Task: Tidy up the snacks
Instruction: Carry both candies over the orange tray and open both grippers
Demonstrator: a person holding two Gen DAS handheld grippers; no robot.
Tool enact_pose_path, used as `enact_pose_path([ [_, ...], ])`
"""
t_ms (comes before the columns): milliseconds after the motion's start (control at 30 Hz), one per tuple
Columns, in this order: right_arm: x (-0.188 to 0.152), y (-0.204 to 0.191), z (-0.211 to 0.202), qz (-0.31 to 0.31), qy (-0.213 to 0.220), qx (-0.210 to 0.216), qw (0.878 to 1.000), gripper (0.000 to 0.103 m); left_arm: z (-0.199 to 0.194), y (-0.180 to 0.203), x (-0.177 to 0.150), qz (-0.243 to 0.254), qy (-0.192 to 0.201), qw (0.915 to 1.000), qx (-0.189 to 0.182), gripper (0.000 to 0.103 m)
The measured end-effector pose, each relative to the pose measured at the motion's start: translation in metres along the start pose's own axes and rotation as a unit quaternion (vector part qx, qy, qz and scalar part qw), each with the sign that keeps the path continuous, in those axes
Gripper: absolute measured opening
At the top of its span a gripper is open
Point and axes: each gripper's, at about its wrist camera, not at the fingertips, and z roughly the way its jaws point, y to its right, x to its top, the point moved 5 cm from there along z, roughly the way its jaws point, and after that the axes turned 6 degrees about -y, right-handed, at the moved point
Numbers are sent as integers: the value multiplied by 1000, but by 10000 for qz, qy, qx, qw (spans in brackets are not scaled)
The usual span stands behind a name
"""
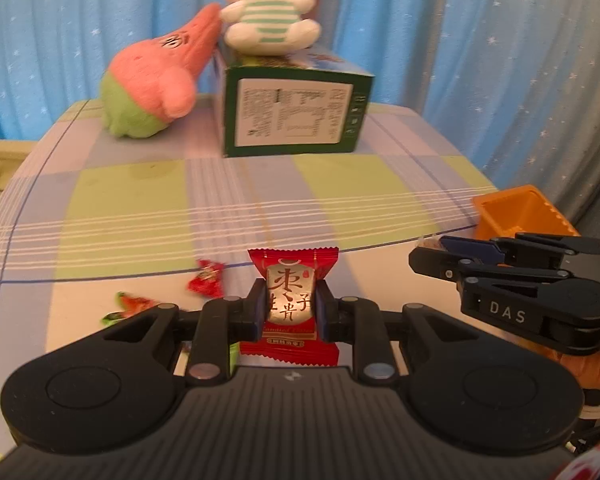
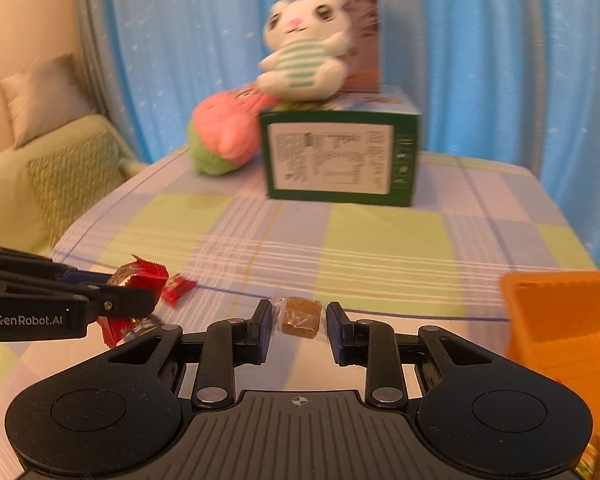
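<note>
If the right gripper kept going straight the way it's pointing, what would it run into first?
Probably bare checked tablecloth. The right gripper, holding a brown candy, tilts down at the table. The green box lies farther along; depth is unclear.

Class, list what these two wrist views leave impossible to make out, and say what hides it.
- Orange bin: cut off by the right edge in both views; contents unseen.
- Green box label: blurred, unreadable.
- Candy left of the left gripper: blurred, partly behind its finger.
- Red packet: lower end hidden by gripper body.

Red snack packet point(image 1: 288, 300) between pads point(image 1: 257, 312)
</note>
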Motion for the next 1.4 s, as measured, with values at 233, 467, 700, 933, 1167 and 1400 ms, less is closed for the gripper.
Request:
enact_pose_path([
  [233,-6,30,-33,267,155,-307,9990,30,-1,30,6,85,69,9998,-188,22],
  [467,-15,58,-61,530,272,-566,9966,30,0,64,10,209,102,9990,-391,22],
  [700,-24,83,-87,804,423,-867,9921,30,1,102,14,397,127,9969,-664,22],
  [933,-35,111,-110,1164,501,-1208,9846,30,3,142,16,588,124,9939,-922,22],
  [1167,-51,147,-134,1580,565,-1547,9736,30,10,180,16,753,105,9900,-1187,22],
  [1400,-67,178,-151,1920,561,-1862,9619,30,16,213,10,1029,48,9857,-1335,22],
])
